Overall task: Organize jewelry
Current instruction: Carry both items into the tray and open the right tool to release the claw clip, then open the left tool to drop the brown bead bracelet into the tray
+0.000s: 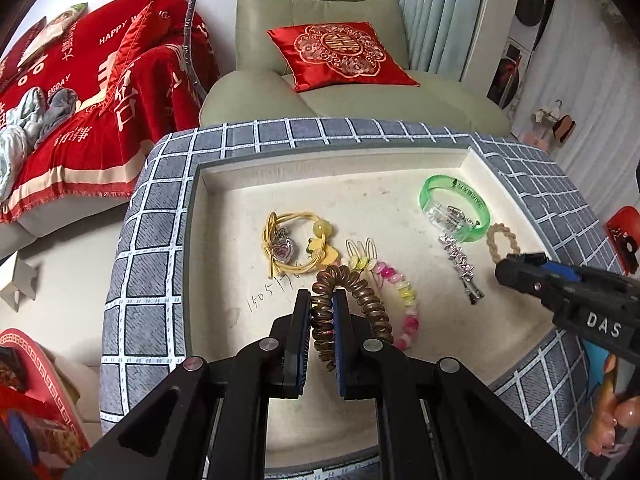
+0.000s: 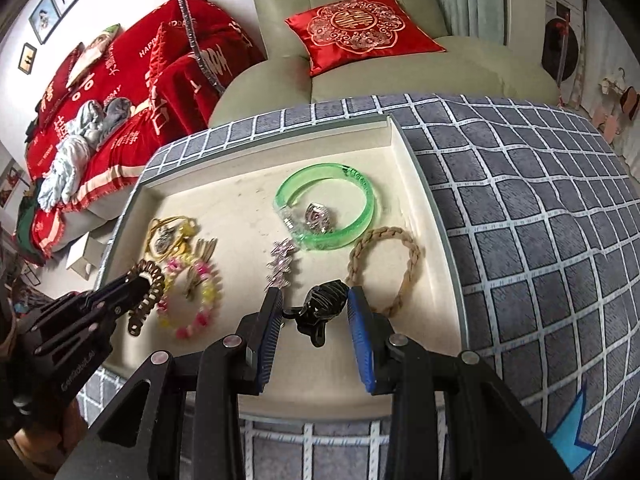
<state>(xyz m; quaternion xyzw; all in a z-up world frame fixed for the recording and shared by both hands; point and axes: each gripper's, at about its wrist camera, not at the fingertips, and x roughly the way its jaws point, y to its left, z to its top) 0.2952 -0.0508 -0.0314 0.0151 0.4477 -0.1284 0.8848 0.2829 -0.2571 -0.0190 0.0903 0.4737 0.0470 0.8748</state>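
My left gripper [image 1: 322,300] is shut on a brown coil hair tie [image 1: 352,312], which loops out to its right over the cream tray [image 1: 240,208]; it also shows in the right wrist view [image 2: 146,288]. My right gripper [image 2: 314,304] is open around a black claw clip [image 2: 322,308] that lies on the tray between the fingers. Also on the tray: a pink and yellow bead bracelet [image 1: 404,300], a yellow cord band with a charm [image 1: 288,246], a green bangle [image 2: 332,210] with a silver ring [image 2: 318,216] inside it, a silver hair clip [image 2: 282,264] and a tan braided band [image 2: 386,268].
The tray sits sunk in a grey checked cushion top [image 2: 520,220]. A green armchair [image 1: 320,12] with a red pillow [image 1: 340,54] stands behind. A sofa with a red blanket [image 1: 88,92] is at the left.
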